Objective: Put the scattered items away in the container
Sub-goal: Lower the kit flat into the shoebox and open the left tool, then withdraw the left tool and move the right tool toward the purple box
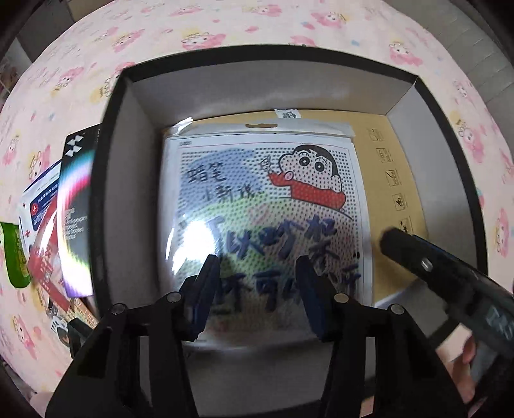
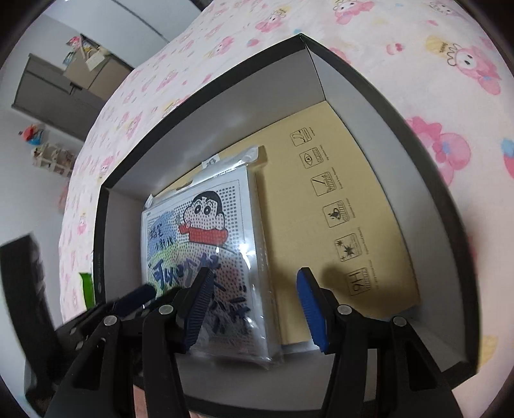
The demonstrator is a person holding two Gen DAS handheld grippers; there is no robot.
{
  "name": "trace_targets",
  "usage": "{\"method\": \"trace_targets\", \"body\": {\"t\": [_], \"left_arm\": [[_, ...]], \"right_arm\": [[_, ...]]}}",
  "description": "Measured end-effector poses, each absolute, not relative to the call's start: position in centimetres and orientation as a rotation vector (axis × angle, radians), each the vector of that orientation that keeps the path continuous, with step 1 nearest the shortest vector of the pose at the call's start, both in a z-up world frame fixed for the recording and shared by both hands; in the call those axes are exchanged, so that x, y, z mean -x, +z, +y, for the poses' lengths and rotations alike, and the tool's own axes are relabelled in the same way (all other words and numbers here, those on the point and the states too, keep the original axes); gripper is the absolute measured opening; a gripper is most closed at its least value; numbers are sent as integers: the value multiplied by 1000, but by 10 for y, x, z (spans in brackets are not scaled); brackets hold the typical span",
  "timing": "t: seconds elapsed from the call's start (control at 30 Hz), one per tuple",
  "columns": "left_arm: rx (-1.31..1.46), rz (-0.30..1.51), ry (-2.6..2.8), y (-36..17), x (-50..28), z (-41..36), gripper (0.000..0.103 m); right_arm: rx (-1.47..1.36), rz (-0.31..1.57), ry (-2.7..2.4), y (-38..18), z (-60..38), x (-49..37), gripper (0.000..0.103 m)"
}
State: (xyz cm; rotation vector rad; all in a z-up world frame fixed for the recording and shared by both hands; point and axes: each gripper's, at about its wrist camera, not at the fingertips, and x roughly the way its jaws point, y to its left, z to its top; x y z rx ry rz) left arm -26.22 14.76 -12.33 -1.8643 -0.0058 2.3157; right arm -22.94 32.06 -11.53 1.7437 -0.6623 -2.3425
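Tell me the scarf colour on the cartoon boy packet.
Red, on the cartoon packet; clearest in the left wrist view.

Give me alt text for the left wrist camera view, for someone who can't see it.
The open left gripper hovers over a black box holding a cartoon-printed packet on a tan sheet. More packets lie outside the box's left wall on a pink-patterned cloth; the right gripper enters from the right.

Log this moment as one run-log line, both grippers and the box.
left gripper: open, empty | right gripper: open, empty | cartoon packet: lying in black box | packets: outside box
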Motion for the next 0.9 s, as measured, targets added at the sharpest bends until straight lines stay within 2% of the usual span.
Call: {"method": "trace_targets", "body": {"t": [0.13, 0.3, 0.5, 0.73, 0.83, 0.9], "left_arm": [[1802, 20, 2308, -112, 257, 146, 50], [1768, 30, 2288, -111, 258, 145, 50], [1761, -2, 2271, -125, 233, 146, 50], [1605, 66, 2329, -117, 218, 153, 52], [1524, 143, 2402, -105, 204, 148, 55], [1503, 130, 2416, -97, 198, 142, 55]], "right_arm": [[-1765, -606, -2339, -121, 309, 236, 45], [-1836, -553, -2263, -134, 293, 247, 31], [-1801, -425, -2312, -127, 276, 256, 31], [-1793, -562, -2335, -119, 300, 235, 31], [-1698, -497, -2450, -94, 302, 210, 31], [-1622, -448, -2544, -78, 303, 193, 31]]}}
